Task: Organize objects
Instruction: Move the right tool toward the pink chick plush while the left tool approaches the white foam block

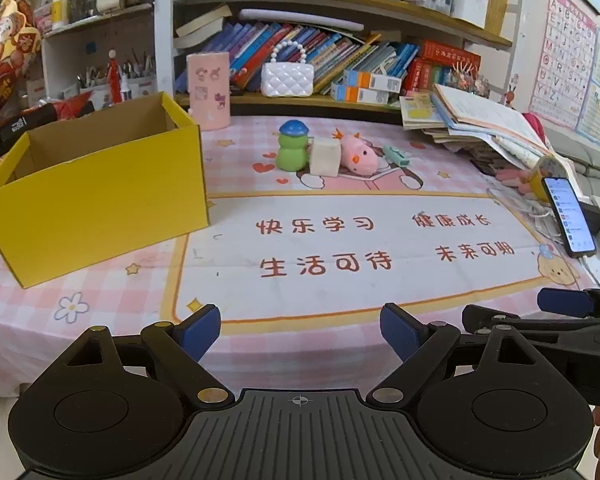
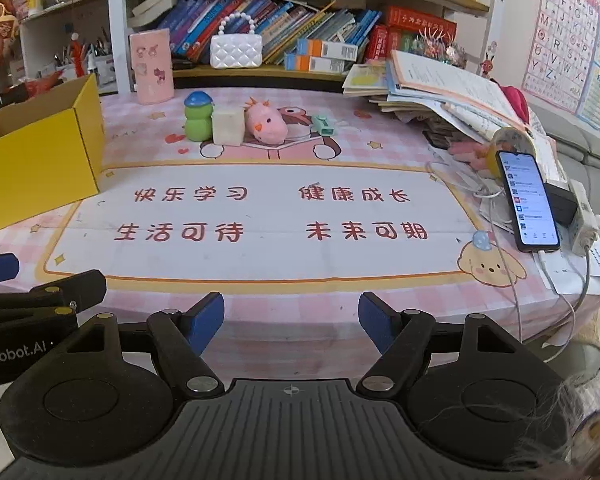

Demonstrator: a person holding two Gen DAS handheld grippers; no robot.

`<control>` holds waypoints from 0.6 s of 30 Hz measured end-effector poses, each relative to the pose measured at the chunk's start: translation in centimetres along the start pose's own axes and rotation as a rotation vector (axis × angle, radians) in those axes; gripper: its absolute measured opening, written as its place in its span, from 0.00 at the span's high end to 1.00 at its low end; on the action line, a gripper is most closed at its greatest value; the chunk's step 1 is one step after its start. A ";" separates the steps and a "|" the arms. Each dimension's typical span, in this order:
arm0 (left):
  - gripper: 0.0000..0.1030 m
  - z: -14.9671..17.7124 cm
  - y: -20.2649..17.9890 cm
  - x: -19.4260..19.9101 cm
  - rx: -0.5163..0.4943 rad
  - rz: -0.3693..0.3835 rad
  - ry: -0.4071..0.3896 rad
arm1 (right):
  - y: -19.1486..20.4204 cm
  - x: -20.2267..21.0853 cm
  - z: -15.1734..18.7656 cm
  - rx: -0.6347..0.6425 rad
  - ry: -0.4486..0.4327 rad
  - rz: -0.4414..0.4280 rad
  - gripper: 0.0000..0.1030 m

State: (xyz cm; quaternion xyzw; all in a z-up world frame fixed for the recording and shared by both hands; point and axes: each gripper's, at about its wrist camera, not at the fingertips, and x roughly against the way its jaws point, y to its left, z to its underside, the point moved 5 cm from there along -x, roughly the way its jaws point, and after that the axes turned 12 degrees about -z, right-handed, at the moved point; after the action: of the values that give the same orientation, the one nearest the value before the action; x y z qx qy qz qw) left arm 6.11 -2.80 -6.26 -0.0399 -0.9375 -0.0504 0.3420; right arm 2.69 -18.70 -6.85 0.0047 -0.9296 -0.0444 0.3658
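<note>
A green toy with a blue cap point(image 1: 293, 146) point(image 2: 198, 117), a cream cube point(image 1: 325, 157) point(image 2: 228, 127), a pink plush point(image 1: 359, 153) point(image 2: 267, 122) and a small mint clip point(image 1: 396, 155) point(image 2: 323, 125) lie in a row at the far middle of the table. An open yellow box point(image 1: 96, 196) point(image 2: 40, 152) stands at the left. My left gripper point(image 1: 300, 330) is open and empty at the near edge. My right gripper point(image 2: 291, 320) is open and empty beside it, and shows in the left wrist view point(image 1: 568, 304).
A lit phone point(image 1: 568, 216) point(image 2: 528, 200) with cables leans at the right edge. Piled books point(image 1: 476, 120) point(image 2: 440, 88) fill the back right. A pink canister point(image 1: 209, 90) point(image 2: 152, 66) and a white handbag point(image 1: 287, 76) point(image 2: 236, 50) stand by the bookshelf.
</note>
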 end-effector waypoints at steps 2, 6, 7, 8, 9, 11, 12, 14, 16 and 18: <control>0.13 -0.4 -0.3 -0.5 0.002 -0.003 0.005 | -0.5 -0.6 -0.5 0.000 0.005 -0.004 0.30; 0.13 -1.5 -1.0 -1.6 0.005 -0.016 0.005 | -1.2 -1.8 -1.7 0.006 0.011 -0.018 0.30; 0.13 -1.9 -1.1 -1.9 0.009 -0.021 0.005 | -1.4 -2.1 -2.1 0.008 0.012 -0.024 0.30; 0.13 -2.2 -1.2 -2.3 0.014 -0.027 0.004 | -1.5 -2.4 -2.5 0.010 0.011 -0.030 0.30; 0.13 -2.6 -1.3 -2.6 0.019 -0.033 0.003 | -1.7 -2.7 -2.9 0.014 0.010 -0.036 0.30; 0.13 -3.4 -1.5 -3.2 0.029 -0.044 -0.001 | -2.0 -3.4 -3.8 0.021 0.007 -0.050 0.30; 0.13 -3.8 -1.6 -3.5 0.035 -0.050 -0.004 | -2.1 -3.8 -4.2 0.025 0.006 -0.059 0.30; 0.14 -4.8 -1.8 -4.3 0.044 -0.061 -0.008 | -2.5 -4.8 -5.3 0.035 0.005 -0.075 0.31; 0.14 -5.8 -2.0 -5.2 0.054 -0.072 -0.011 | -2.9 -5.7 -6.4 0.045 0.000 -0.091 0.31; 0.14 -6.8 -2.3 -6.0 0.066 -0.083 -0.015 | -3.3 -6.6 -7.6 0.057 -0.010 -0.106 0.31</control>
State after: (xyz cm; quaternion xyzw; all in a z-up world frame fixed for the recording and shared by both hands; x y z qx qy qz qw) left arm 14.75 -6.14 -5.13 0.0100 -0.9420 -0.0333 0.3338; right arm 12.58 -22.36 -6.06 0.0640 -0.9307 -0.0370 0.3581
